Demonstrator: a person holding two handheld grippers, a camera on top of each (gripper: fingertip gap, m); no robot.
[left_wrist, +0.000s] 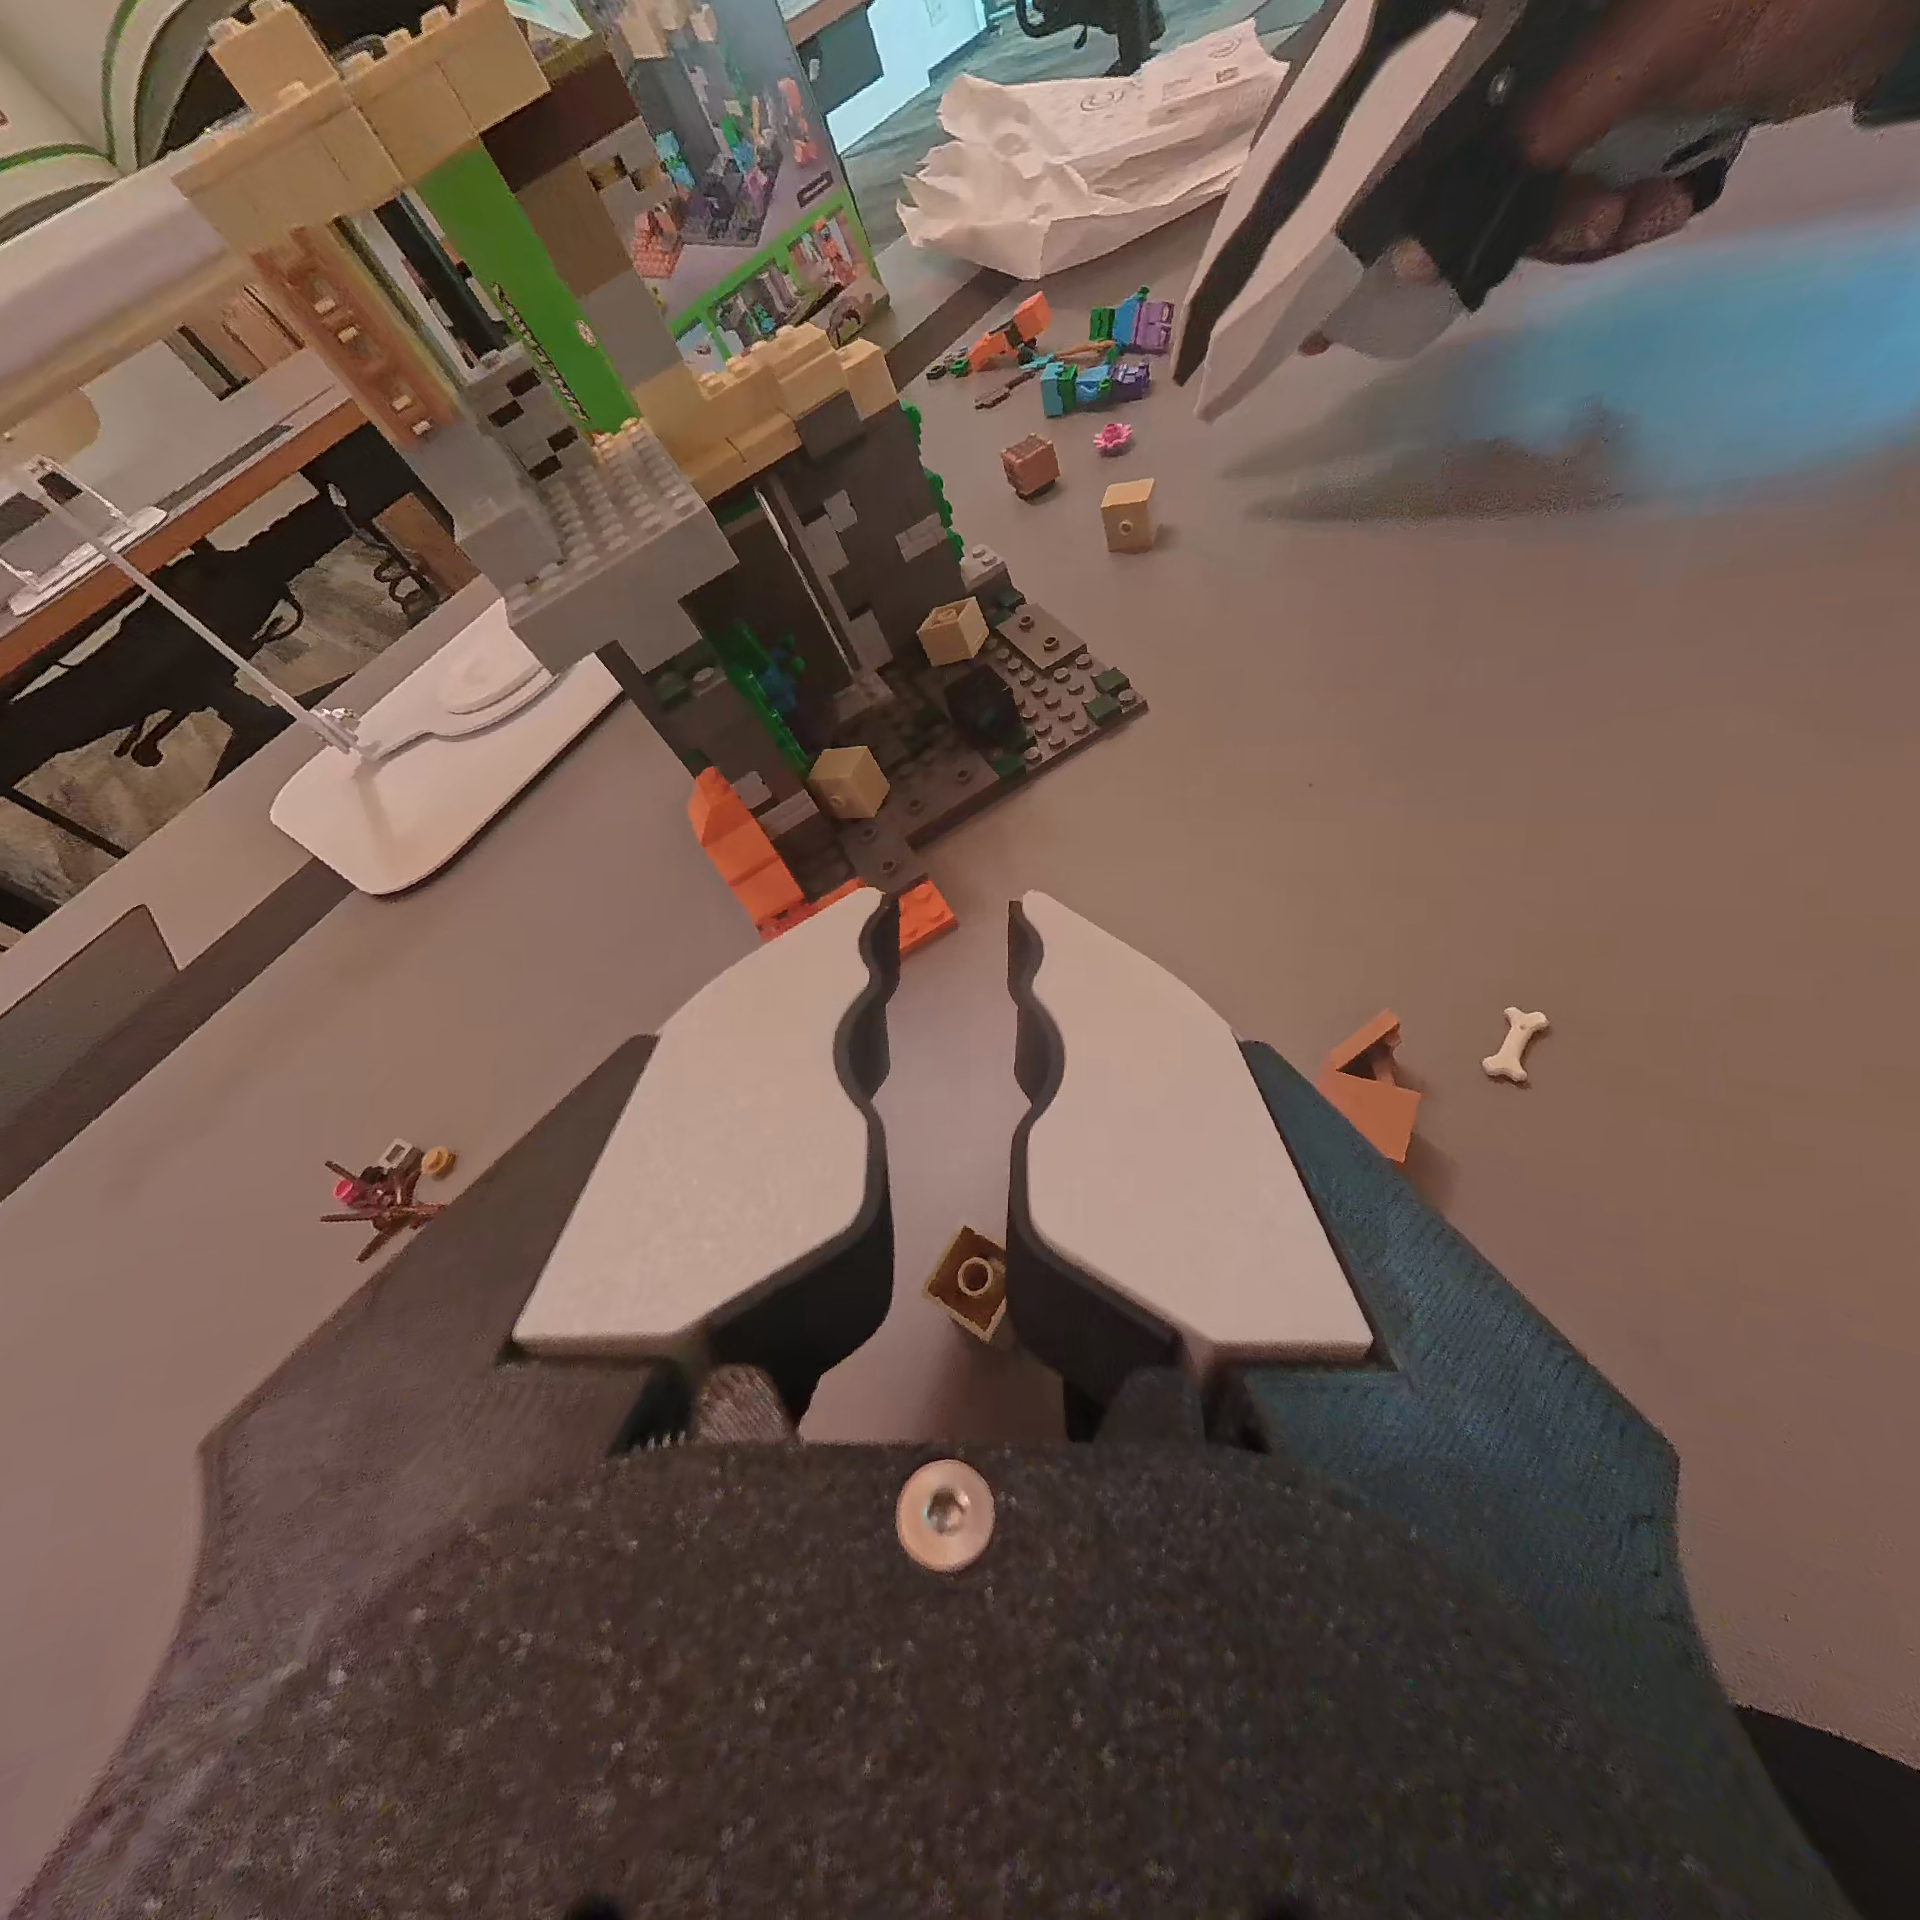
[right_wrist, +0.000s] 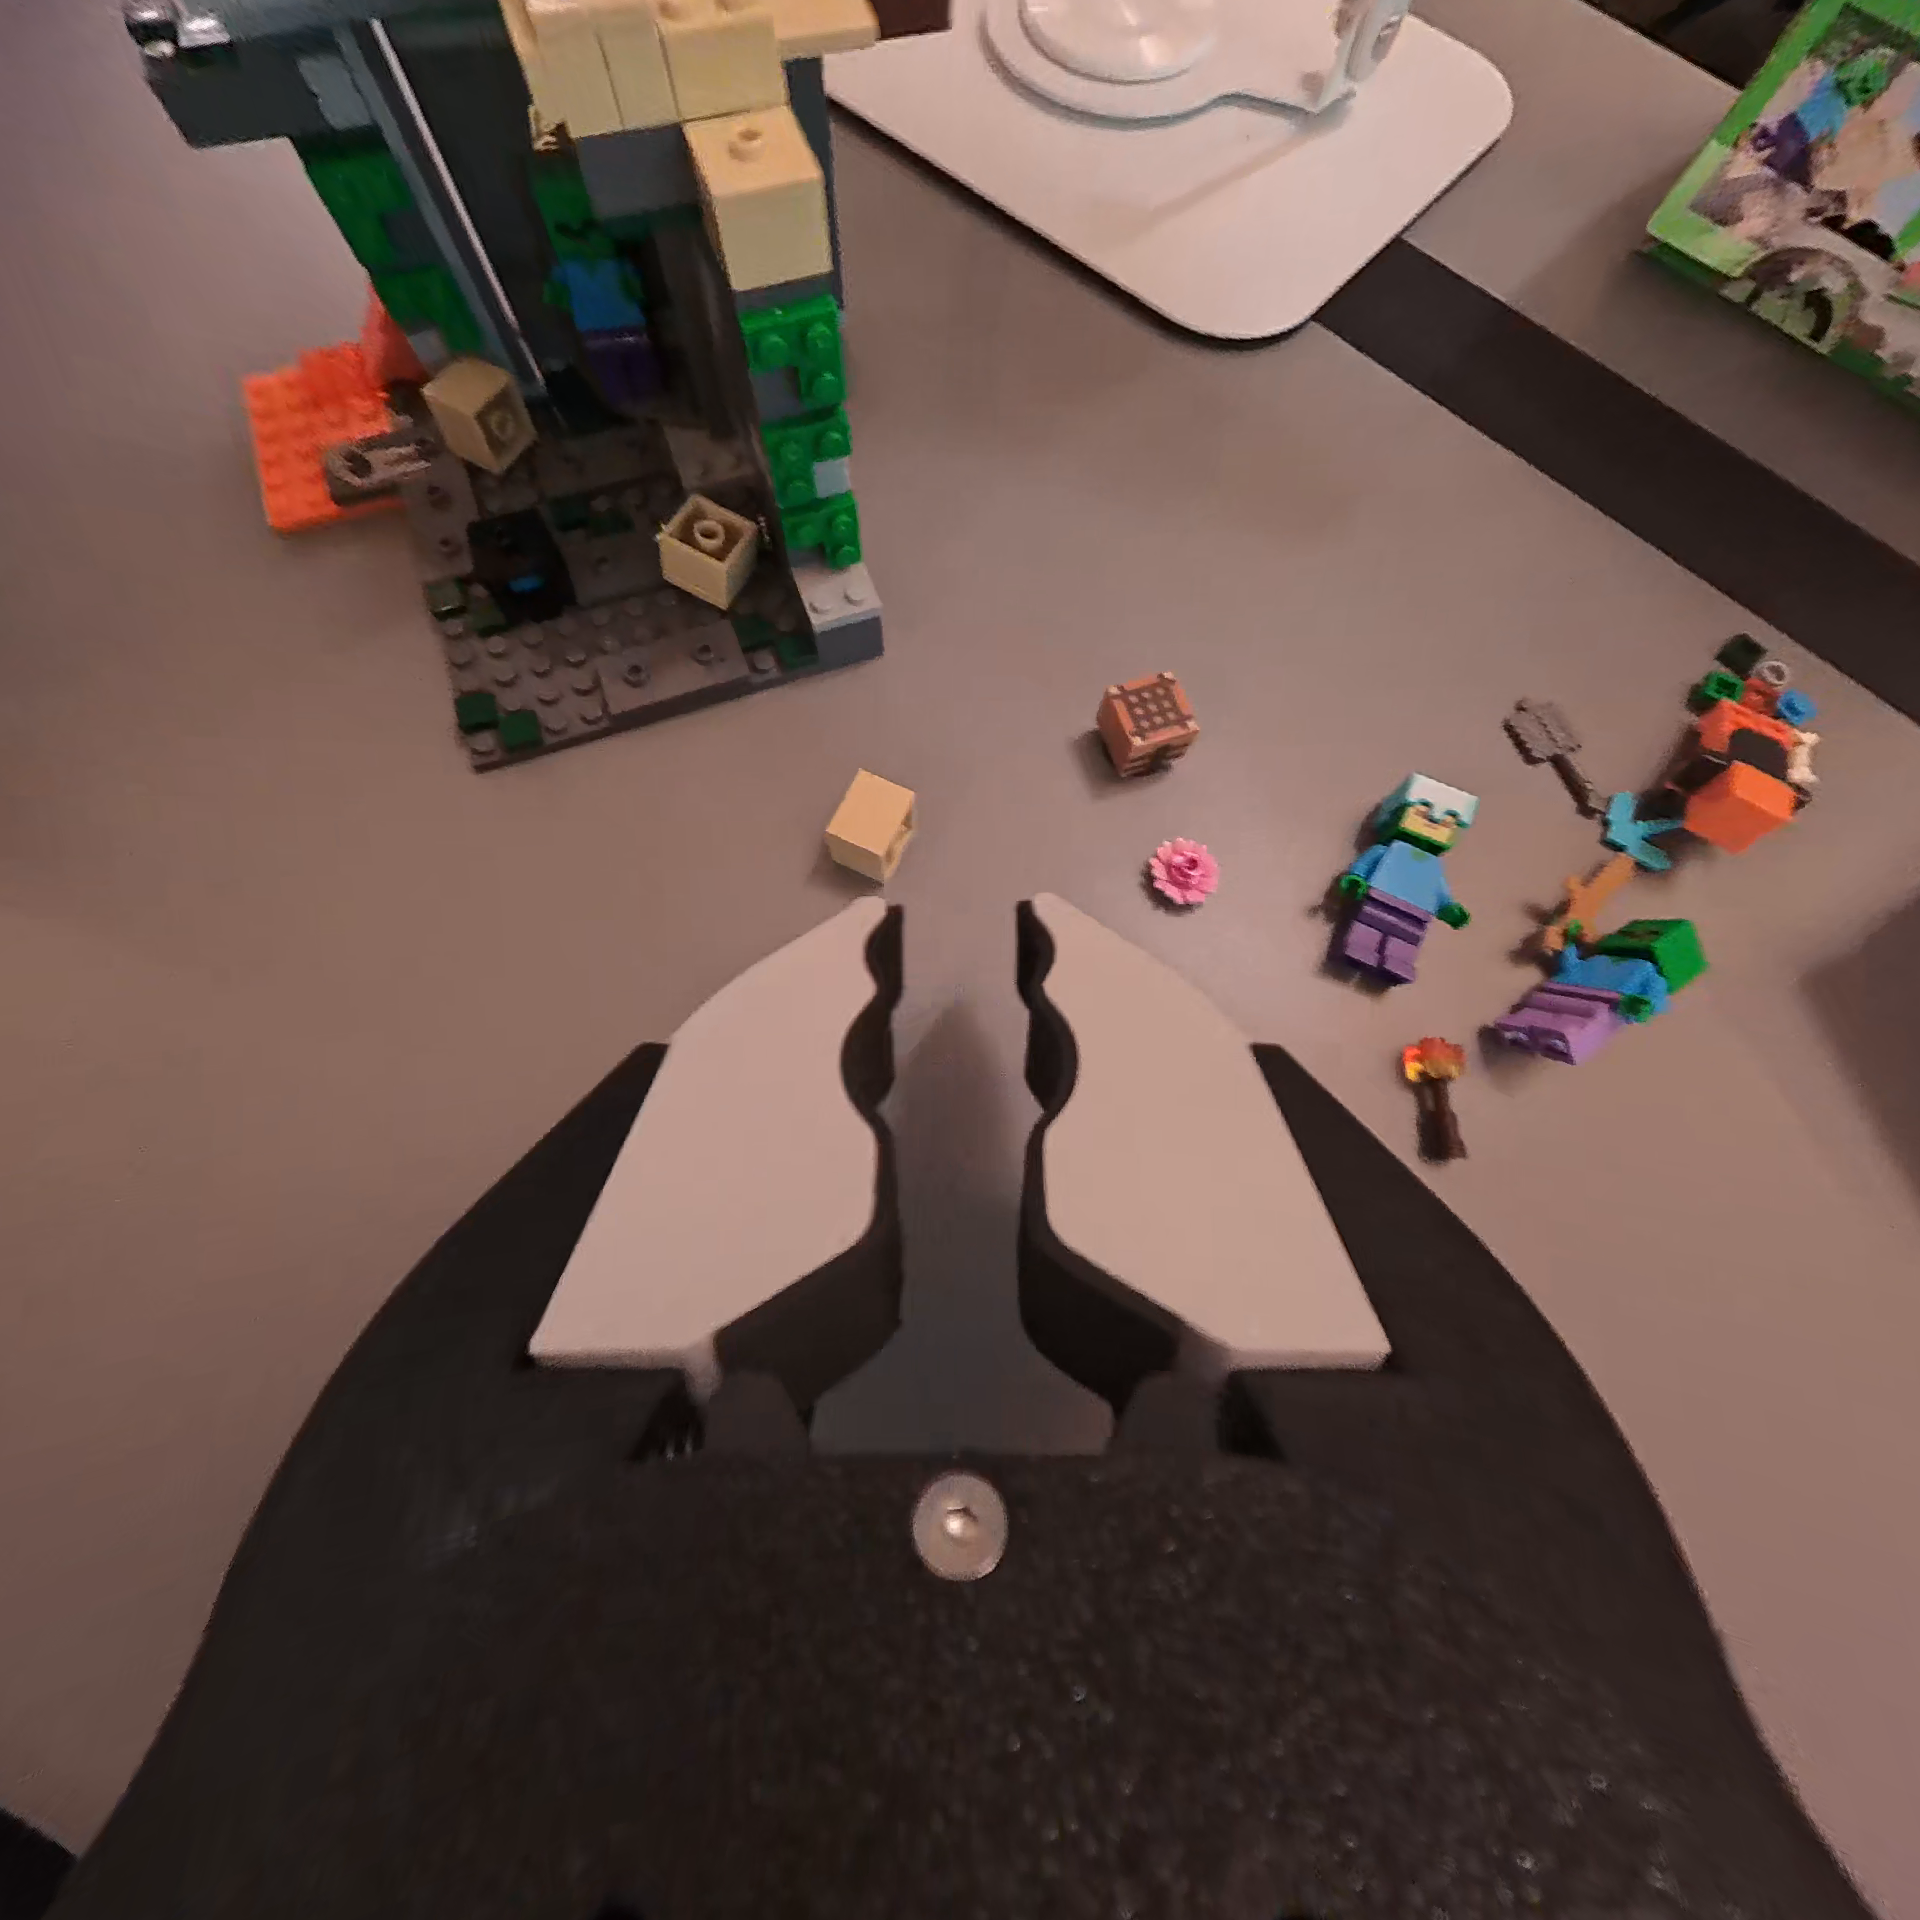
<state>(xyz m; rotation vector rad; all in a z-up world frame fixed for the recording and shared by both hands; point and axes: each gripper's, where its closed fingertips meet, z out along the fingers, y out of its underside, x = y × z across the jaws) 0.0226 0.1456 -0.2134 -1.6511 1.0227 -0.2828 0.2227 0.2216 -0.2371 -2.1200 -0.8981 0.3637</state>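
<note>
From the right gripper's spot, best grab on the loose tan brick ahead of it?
Pinch the tan brick across two opposite flat side walls, coming from above. It lies tipped on the grey table, clear of other pieces, just ahead of the open right gripper.

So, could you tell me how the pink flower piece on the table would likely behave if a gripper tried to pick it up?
The pink flower looks tiny and flat, so wide fingers may struggle to get under it. It is probably light, hard plastic, likely to slide on the smooth table when nudged.
</note>
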